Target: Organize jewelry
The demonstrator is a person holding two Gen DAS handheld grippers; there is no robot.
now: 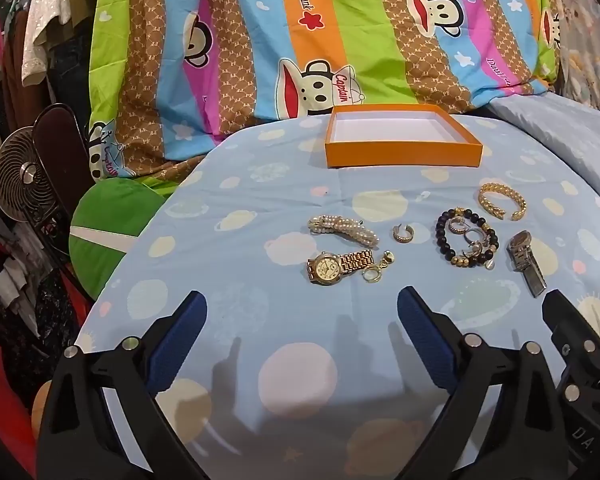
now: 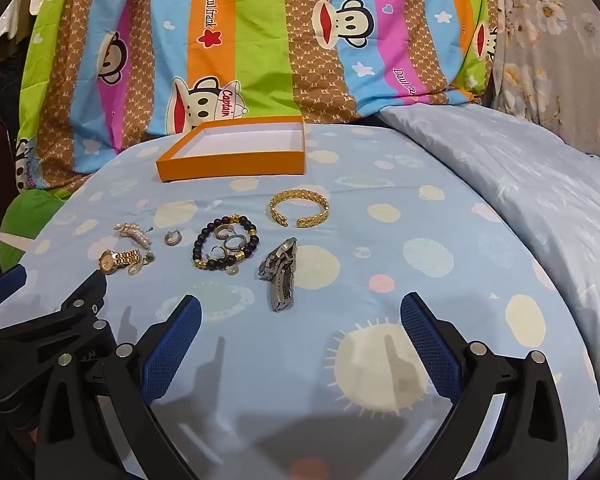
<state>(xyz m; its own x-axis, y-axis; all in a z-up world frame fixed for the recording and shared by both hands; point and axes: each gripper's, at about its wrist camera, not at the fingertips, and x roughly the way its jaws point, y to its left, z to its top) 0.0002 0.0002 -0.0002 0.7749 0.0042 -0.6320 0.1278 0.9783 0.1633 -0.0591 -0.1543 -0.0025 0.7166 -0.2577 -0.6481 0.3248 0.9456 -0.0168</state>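
Jewelry lies spread on a light blue spotted bedsheet (image 1: pixel 236 272). An empty orange box (image 1: pixel 402 156) (image 2: pixel 232 168) with a white inside sits behind it. In front are a pearl bracelet (image 1: pixel 342 229), a gold watch (image 1: pixel 332 267), a small hoop ring (image 1: pixel 401 233), a black bead bracelet (image 1: pixel 444 236) (image 2: pixel 199 249) with rings inside it, a gold cuff bangle (image 1: pixel 500 200) (image 2: pixel 298 206) and a silver watch (image 1: pixel 526 264) (image 2: pixel 281 272). My left gripper (image 1: pixel 302 304) is open, just short of the gold watch. My right gripper (image 2: pixel 300 308) is open, near the silver watch.
A striped cartoon-monkey quilt (image 1: pixel 300 52) is heaped behind the box. A pale blue duvet (image 2: pixel 520 184) lies at the right. Off the bed's left edge are a green cushion (image 1: pixel 108 236), a small fan (image 1: pixel 24 176) and hanging clothes (image 1: pixel 40 40).
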